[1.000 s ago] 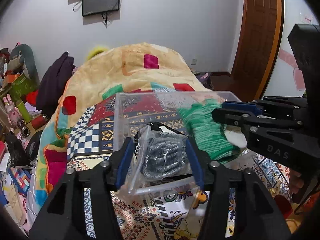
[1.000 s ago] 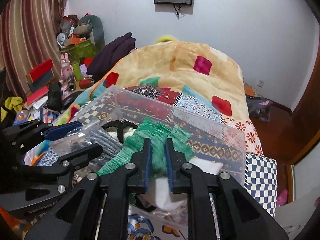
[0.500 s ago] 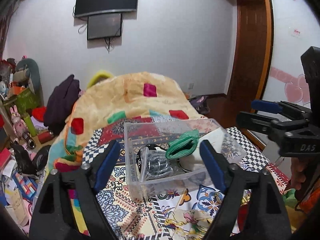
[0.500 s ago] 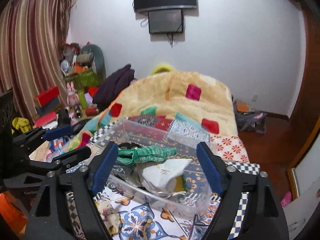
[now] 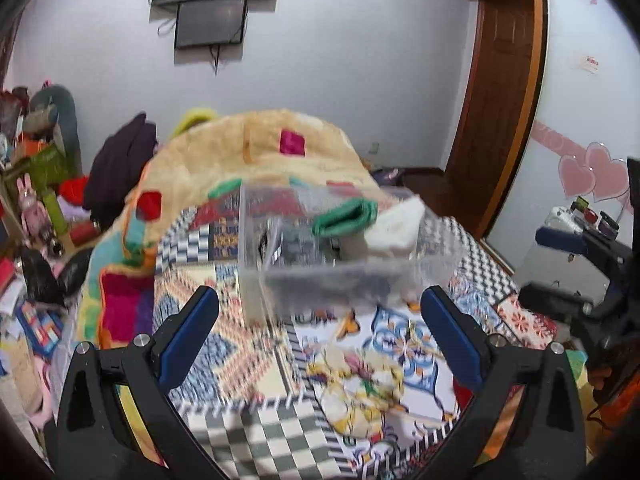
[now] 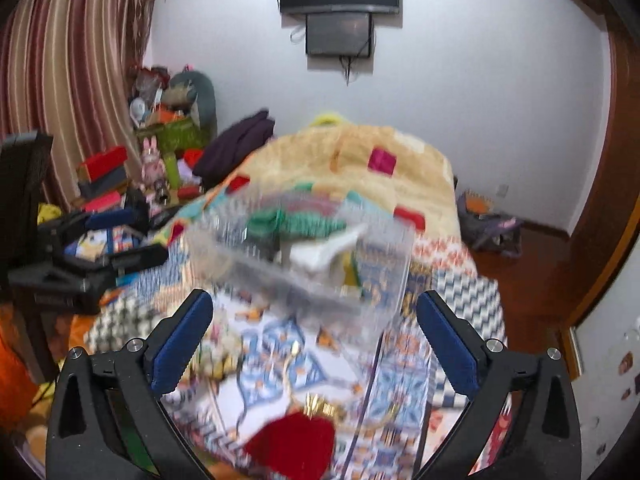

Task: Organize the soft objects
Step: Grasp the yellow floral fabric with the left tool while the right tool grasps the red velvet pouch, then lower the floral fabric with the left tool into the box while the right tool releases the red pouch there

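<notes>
A clear plastic box [image 5: 256, 292] stands on the patterned bedspread; it also shows in the right wrist view [image 6: 384, 300]. Inside lie a green knitted piece [image 5: 346, 216] [image 6: 316, 222], a white cloth [image 5: 396, 226] [image 6: 324, 252] and a bagged grey item [image 5: 296, 248]. My left gripper [image 5: 320, 332] is open and empty, held back from the box's near side. My right gripper [image 6: 314, 334] is open and empty, also back from the box. A red soft object [image 6: 294, 440] lies on the bed just in front of the right gripper.
A tan blanket [image 5: 260, 148] with coloured squares is heaped behind the box. Cluttered shelves with toys and boxes [image 6: 160, 152] stand at the left. A dark garment [image 5: 120, 168] lies beside the blanket. A wooden door [image 5: 500, 100] is at the right. Both views are motion-blurred.
Both grippers opened, releasing the bagged grey item and the green piece into the box, then drew back and up from the box.
</notes>
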{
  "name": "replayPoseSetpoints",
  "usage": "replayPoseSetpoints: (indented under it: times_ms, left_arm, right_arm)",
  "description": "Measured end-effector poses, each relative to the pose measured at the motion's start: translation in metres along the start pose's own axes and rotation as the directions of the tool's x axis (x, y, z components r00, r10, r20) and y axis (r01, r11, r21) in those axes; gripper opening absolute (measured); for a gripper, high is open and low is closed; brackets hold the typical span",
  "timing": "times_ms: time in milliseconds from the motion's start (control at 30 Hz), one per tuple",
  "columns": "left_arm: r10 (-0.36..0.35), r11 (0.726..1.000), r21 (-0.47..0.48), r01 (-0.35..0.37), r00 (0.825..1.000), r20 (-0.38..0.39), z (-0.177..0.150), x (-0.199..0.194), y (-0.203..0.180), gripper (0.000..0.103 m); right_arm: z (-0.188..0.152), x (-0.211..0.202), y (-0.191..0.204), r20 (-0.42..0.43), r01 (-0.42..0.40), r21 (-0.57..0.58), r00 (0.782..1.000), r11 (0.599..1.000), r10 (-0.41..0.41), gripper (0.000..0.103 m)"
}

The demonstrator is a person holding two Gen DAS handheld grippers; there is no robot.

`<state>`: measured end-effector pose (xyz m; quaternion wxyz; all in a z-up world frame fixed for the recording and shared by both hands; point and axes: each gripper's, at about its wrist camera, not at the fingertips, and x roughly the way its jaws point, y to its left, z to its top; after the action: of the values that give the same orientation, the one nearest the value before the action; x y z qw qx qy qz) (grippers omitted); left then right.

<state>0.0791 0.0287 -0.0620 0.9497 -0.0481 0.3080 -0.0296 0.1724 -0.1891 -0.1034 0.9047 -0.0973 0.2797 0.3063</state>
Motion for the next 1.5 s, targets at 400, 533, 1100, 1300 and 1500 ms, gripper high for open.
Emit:
replayPoseSetpoints:
  times_ms: [400,533,1100,1300,1500]
  left_arm:
    - [0.007,0.999,0.039,0.0,0.983,-0.181,-0.057,0.039,-0.017,0.102]
    - [0.004,0.997,0.071,0.012,0.975,-0.221,-0.066,0.051,-0.026,0.102]
    - [-0.025,0.992,0.116,0.055,0.97,-0.241,-0.072,0.059,-0.037,0.035]
    - [-0.02,0.992,0.116,0.042,0.983,-0.183,-0.061,0.046,-0.034,0.024]
    - [-0.02,0.994,0.106,0.028,0.997,-0.07,-0.032,0.021,-0.028,0.023]
  right_arm:
    - [-0.072,0.043,-0.014,-0.263,-0.039,0.123,0.962,0.992,0.07,0.094]
    - [-0.082,0.049,-0.017,-0.304,-0.066,0.156,0.946,0.986,0.112,0.07]
    - [-0.066,0.023,-0.028,-0.171,-0.045,0.16,0.983,0.986,0.073,0.008]
    - [-0.044,0.013,-0.033,-0.096,-0.027,0.15,0.994,0.988,0.042,0.008]
    - [-0.017,0.004,-0.045,-0.017,0.014,0.151,1.0,0.988,-0.012,0.008]
